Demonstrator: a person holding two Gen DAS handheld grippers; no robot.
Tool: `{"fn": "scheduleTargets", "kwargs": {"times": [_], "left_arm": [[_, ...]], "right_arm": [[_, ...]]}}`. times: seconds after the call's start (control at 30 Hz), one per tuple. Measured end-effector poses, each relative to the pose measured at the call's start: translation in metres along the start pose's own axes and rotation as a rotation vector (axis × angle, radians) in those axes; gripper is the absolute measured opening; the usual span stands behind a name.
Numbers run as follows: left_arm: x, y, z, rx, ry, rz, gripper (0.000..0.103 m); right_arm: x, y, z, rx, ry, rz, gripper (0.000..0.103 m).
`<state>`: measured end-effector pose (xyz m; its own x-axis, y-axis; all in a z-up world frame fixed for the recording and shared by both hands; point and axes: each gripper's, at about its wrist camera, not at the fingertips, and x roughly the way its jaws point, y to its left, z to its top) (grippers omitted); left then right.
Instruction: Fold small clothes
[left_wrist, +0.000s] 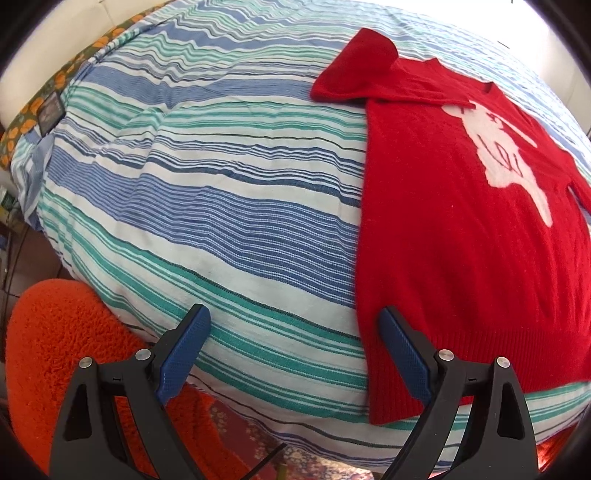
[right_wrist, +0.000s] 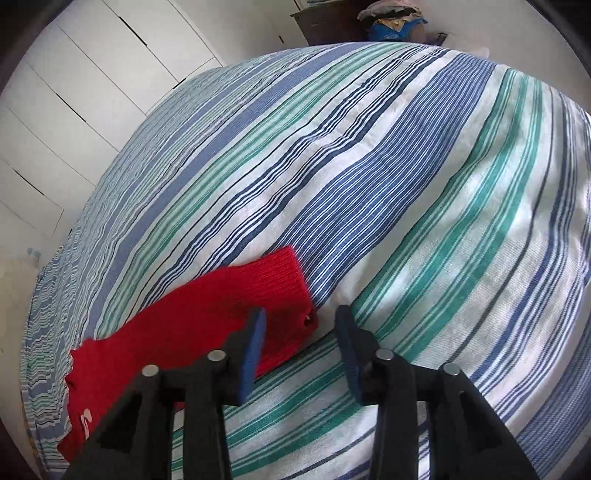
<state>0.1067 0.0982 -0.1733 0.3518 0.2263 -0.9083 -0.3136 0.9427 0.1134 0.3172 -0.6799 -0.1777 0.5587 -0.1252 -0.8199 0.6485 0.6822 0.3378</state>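
Note:
A red knit sweater (left_wrist: 450, 229) with a white figure on its chest lies flat on the striped bedspread (left_wrist: 221, 177); one sleeve is folded near its top left. My left gripper (left_wrist: 295, 325) hangs open above the bed's near edge, its right finger over the sweater's ribbed hem, nothing between the pads. In the right wrist view the sweater's other sleeve (right_wrist: 236, 310) stretches out on the bedspread (right_wrist: 406, 184), its ribbed cuff just ahead of my right gripper (right_wrist: 301, 326). That gripper is open, with the cuff's corner in the gap and untouched by the pads.
An orange shaggy rug (left_wrist: 62, 332) lies on the floor below the bed's near edge. White wardrobe doors (right_wrist: 74, 92) stand beyond the bed's far side. A dark dresser (right_wrist: 332, 26) with piled clothes is at the back.

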Motion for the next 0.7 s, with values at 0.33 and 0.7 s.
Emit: {"fn": "scheduleTargets", "kwargs": {"times": [0.33, 0.7], "left_arm": [[-0.009, -0.005, -0.001, 0.047, -0.017, 0.033, 0.093], [-0.089, -0.083, 0.107, 0.354, -0.360, -0.053, 0.095]], "right_arm": [[0.028, 0.054, -0.027, -0.257, 0.170, 0.082, 0.042], [-0.052, 0.027, -0.079, -0.232, -0.022, 0.075, 0.049]]}}
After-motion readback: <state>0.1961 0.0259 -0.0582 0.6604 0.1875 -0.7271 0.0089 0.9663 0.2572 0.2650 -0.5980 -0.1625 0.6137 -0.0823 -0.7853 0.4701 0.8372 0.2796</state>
